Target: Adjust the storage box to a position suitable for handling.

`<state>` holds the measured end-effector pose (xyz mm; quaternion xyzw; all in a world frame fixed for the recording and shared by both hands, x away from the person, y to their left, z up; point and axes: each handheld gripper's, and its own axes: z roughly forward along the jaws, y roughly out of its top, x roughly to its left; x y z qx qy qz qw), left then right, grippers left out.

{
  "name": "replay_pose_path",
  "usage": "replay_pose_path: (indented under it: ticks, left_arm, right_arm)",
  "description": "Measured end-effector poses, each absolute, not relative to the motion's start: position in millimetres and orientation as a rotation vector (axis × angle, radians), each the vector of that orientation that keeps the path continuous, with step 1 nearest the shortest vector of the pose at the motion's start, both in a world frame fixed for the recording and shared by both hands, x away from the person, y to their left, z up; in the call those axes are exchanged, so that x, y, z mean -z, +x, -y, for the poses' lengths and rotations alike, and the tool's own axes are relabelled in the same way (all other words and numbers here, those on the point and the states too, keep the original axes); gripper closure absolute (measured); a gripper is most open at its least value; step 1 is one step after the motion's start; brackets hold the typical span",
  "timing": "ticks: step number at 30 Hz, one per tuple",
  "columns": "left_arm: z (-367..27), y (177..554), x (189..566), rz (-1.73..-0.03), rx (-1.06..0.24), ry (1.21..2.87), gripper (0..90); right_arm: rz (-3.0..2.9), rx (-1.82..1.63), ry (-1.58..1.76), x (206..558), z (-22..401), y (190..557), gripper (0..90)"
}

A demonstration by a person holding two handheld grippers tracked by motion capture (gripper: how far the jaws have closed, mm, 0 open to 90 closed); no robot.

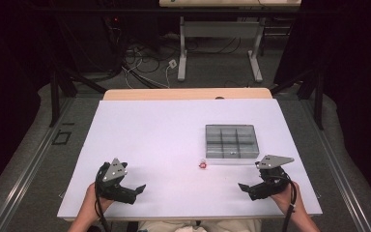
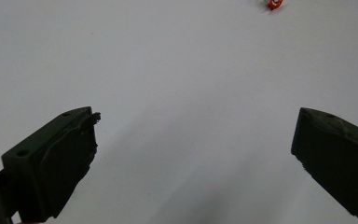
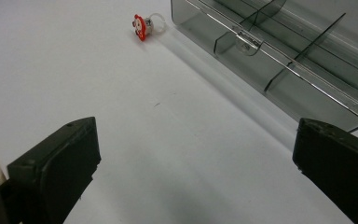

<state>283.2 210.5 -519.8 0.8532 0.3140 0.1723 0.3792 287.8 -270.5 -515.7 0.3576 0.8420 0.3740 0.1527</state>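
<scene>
Left gripper [image 1: 136,189] is seen lower left of the high view, held low over the worktop [image 1: 164,145], jaws spread wide, nothing between them. In the left gripper view the gap [image 2: 193,140] spans most of the frame width, with bare white surface below. It is held from the bottom edge by the left hand [image 1: 95,199], tips angled toward frame centre.

Right gripper [image 1: 245,187] is seen lower right of the high view, likewise wide open and empty, gripped by the right hand [image 1: 284,193], tips pointed left toward frame centre. A grey three-cornered plate is carried on top of each gripper. In the right gripper view the gap [image 3: 196,149] is wide, again over bare worktop.

A small red-and-clear ring-like piece [image 1: 203,165] lies on the worktop between the two grippers, closer to the right one, untouched. It is found at the upper left of the right gripper view [image 3: 143,24] and at the top right edge of the left gripper view [image 2: 274,4]. Its exact type cannot be told.

A clear grey compartment box [image 1: 232,141] sits just up-right of the piece, near it but apart; in the right gripper view [image 3: 279,51] dividers and a front latch are seen. The contents cannot be made out.

The worktop is a white sheet with a wooden edge showing at its far side. Beyond it: grey floor, loose cables [image 1: 145,63], a second table's white legs [image 1: 182,53], dark curtains at both sides.
</scene>
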Motion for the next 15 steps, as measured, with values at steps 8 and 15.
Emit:
replay_pose_path:
  ticks: [8, 15]
  left_arm:
    - [-209.8, 283.0, 520.1, -0.803, -0.429, 2.179, 0.1]
    - [-210.7, 283.2, 521.0, -0.813, -0.432, 2.178, 0.1]
  right_arm:
    - [-2.368, -1.071, 1.072, 506.7, 274.7, 289.4, 0.0]
    - [-2.335, -1.059, 1.088, 498.6, 281.6, 299.2, 0.0]
